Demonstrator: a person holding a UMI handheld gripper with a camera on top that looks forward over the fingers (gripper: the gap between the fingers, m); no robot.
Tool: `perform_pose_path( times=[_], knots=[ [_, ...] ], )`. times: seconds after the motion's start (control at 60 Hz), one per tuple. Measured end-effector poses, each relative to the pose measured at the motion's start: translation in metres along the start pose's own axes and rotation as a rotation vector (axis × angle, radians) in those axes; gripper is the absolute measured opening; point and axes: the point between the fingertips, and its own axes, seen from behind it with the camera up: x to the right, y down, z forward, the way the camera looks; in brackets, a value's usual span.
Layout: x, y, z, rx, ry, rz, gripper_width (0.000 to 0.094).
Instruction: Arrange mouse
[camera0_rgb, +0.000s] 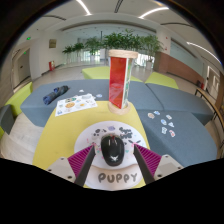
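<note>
The jaws stand partly open around the mouse (112, 150), and as far as I can see from the gripper (112, 163) camera, the magenta pads (82, 160) flank the mouse on either side with a sliver of gap showing at each flank, so I judge it as sitting between them, not squeezed. The mouse is dark, rounded, and rests on a white mat (118, 178) printed with the word PUPPY; that mat lies on the yellow part of the tabletop (60, 140). I read this placement as deliberate: the mat looks like the home spot for the mouse, and the jaws straddle it lengthwise so the pads meet its long sides, the surest place to grip a curved shell. Beyond the mouse stands a tall red and white box (120, 78), upright, well clear of it, so it poses little risk of being knocked. Off to the left of the mouse and farther back lie a printed sheet (76, 102) and a dark object (54, 95) I cannot identify. To the right and back from the mouse, small pale pieces (164, 122) are scattered on the grey surface. I cannot tell whether the mouse sits square to the mat's lettering. My judgement is that the arranging step is either just beginning or nearly finished here.
</note>
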Motion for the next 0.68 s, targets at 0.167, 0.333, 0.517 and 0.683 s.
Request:
perform_pose_path(
  times=[0.167,0.333,0.517,0.683],
  knots=[
    [-0.037,-0.001,-0.098,0.074,-0.07,0.04,0.0839],
    [-0.075,0.032,-0.17,0.106,-0.107,0.025,0.0833],
    [-0.082,0.048,-0.207,0.166,-0.071,-0.058,0.0842],
    [-0.062,0.045,-0.208,0.205,-0.012,0.015,0.0839]
  ],
)
